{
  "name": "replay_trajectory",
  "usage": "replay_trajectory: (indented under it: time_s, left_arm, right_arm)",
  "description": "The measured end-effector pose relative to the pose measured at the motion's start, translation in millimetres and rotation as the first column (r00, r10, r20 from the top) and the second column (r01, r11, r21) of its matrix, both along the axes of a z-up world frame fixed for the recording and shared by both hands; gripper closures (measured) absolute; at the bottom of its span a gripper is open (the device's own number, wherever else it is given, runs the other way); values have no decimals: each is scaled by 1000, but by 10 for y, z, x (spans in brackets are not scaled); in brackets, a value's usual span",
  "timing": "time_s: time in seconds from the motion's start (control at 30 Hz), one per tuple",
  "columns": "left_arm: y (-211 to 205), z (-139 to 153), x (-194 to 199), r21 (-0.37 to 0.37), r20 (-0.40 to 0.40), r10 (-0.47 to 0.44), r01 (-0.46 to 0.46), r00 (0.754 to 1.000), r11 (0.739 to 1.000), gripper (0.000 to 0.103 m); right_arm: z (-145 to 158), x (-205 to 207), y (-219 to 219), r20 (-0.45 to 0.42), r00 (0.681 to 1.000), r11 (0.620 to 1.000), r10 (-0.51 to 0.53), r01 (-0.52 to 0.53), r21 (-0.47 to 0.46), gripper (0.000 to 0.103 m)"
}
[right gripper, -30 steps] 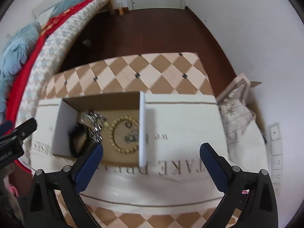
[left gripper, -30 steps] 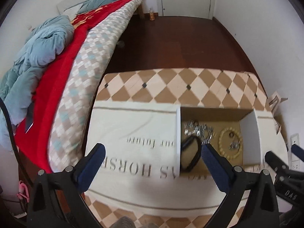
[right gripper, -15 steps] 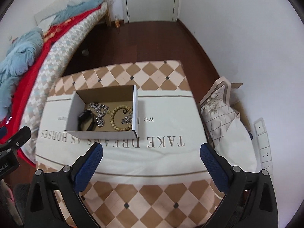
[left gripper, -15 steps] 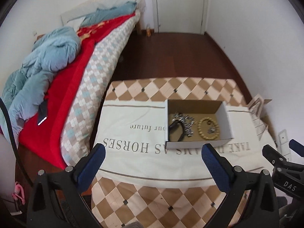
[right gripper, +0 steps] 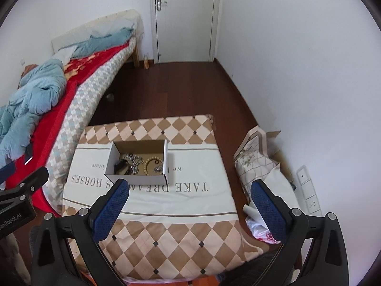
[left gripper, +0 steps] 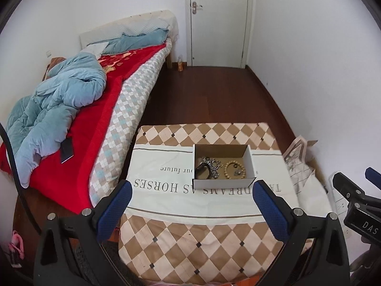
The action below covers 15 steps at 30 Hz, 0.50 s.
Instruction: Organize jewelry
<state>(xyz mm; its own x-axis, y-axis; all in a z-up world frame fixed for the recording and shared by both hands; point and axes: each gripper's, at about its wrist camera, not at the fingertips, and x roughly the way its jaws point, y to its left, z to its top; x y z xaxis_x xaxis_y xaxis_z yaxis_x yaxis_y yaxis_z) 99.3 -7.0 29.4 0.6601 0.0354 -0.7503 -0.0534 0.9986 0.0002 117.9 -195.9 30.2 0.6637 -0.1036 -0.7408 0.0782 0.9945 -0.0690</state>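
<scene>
Both tongs, left (left gripper: 189, 201) and right (right gripper: 188, 199), gape empty above the box (right gripper: 135, 178); its tangled chain (right gripper: 133, 160) may snag the beads (right gripper: 151, 165) when lifted.

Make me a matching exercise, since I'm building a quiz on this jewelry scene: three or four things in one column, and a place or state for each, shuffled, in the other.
Things:
1. beaded bracelet
2. silver chain
3. cardboard box
4. left gripper

Places or states:
A. open, holding nothing
B. on the white cloth with printed lettering
C. in the right part of the box, seen from the left wrist camera
D. near the middle of the box, beside a black item

Pairs: 1-C, 2-D, 3-B, 4-A
</scene>
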Motion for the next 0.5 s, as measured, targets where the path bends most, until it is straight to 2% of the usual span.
replay_trajectory:
  time_s: [0.27, 0.37, 0.5]
  left_arm:
    - [17, 277, -272, -22, 0, 1, -1, 1000, 1000, 0]
    - [8, 334, -354, -45, -8, -7, 7, 1000, 999, 0]
    - [-20, 385, -427, -34, -14, -19, 18, 1000, 999, 0]
  right_arm:
    - [343, -344, 58, 32, 999, 1000, 27, -28, 9, 0]
    - [400, -448, 84, 33, 999, 999, 42, -43, 22, 0]
    - [398, -550, 89, 14, 999, 998, 48, -49, 28, 0]
